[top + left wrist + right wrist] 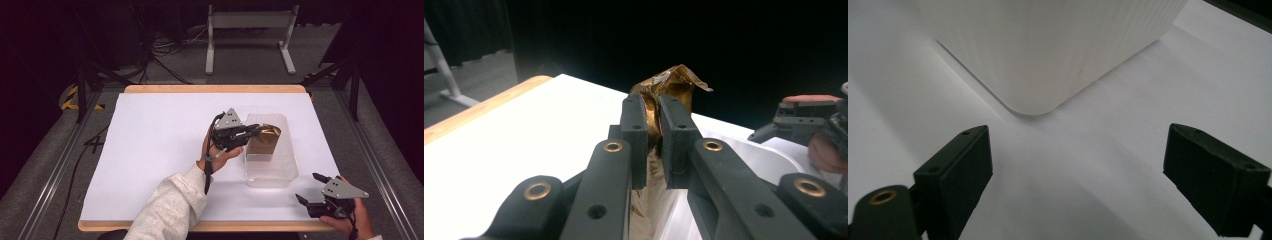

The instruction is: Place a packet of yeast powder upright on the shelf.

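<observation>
Gold foil crinkles between my left gripper (653, 127) jaws: I have them pinched on the top of a shiny pouch (265, 140) that stands in the translucent plastic bin (280, 172), right of the table's (150, 150) centre. My right gripper (312, 189) sits near the front right corner, jaws wide and holding nothing, aimed at the bin's rounded corner.
</observation>
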